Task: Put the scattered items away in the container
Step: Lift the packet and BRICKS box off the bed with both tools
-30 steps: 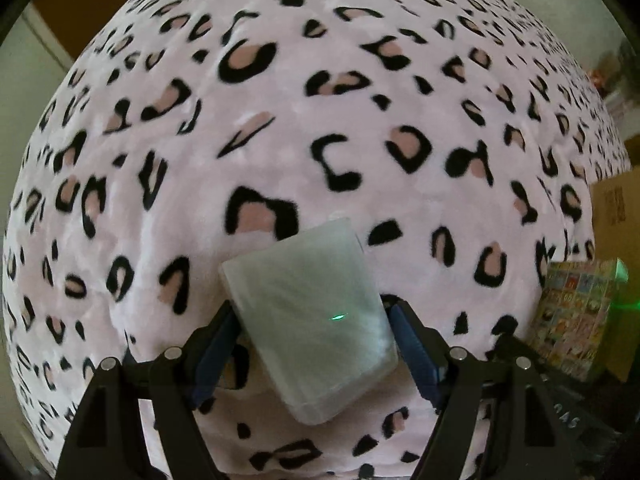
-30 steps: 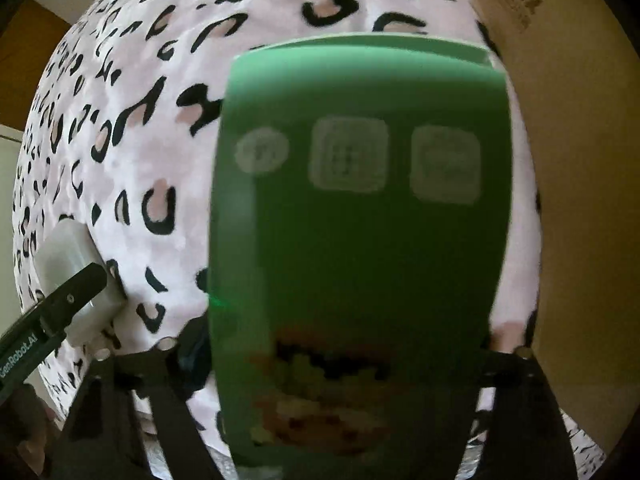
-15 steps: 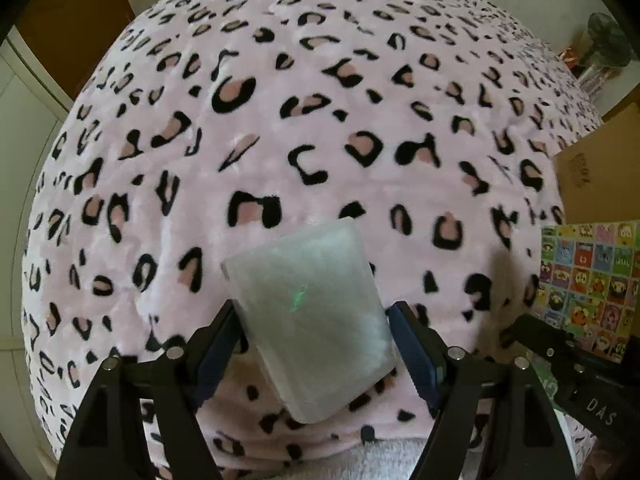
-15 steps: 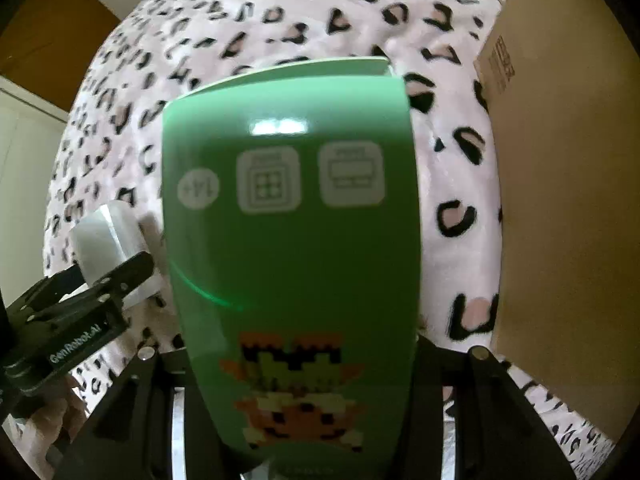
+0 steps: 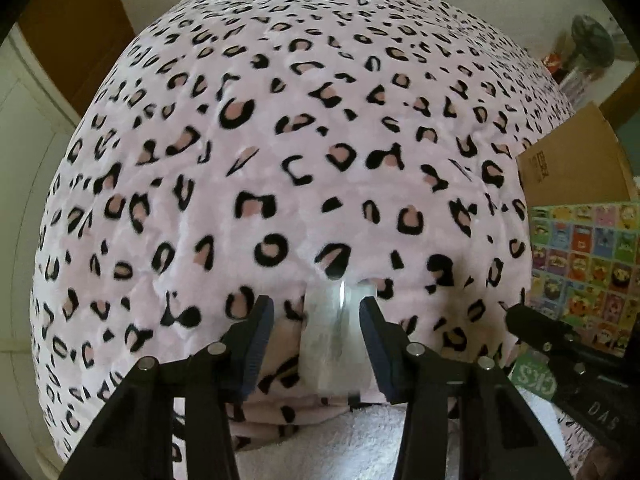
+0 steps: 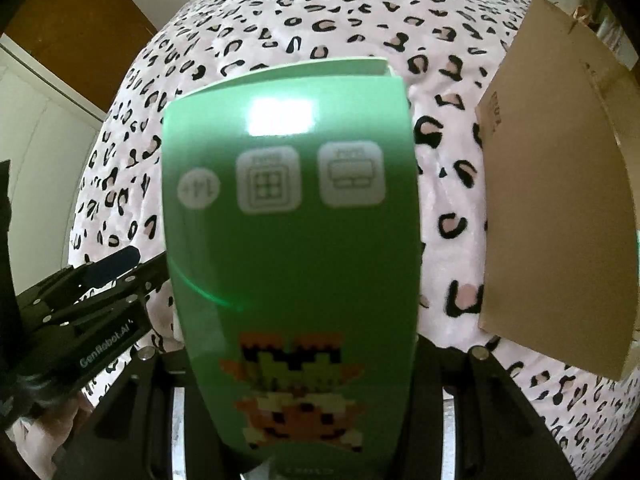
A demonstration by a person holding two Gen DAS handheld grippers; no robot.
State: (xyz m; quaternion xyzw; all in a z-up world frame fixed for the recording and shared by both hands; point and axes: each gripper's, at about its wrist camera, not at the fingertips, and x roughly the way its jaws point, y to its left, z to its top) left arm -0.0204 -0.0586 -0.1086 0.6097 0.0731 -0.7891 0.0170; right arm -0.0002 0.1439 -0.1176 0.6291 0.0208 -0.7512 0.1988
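The left gripper (image 5: 316, 320) points steeply down over a bed covered by a pink leopard-print blanket (image 5: 280, 140). Its jaws are closing, and a small translucent whitish packet (image 5: 334, 340) stands edge-on between them. The right pad looks to be touching the packet's edge, while a strip of blanket shows between the packet and the left pad, so the packet is not pinched from both sides. To the right of these jaws lie a box face printed with many small colourful squares (image 5: 588, 264) and, beyond it, the brown cardboard box (image 5: 572, 168) standing on the bed.

The right gripper (image 6: 296, 360) is clenched on a green game box (image 6: 288, 248) with a pixel-art figure near the jaws and three pale icons farther out. The box fills the gap between the jaws and hides the fingertips, its far end standing well out ahead of them. The open cardboard box (image 6: 560, 220) sits just to the right of this held item, its brown wall facing the jaws. Low to the left, the other black gripper reaches in.
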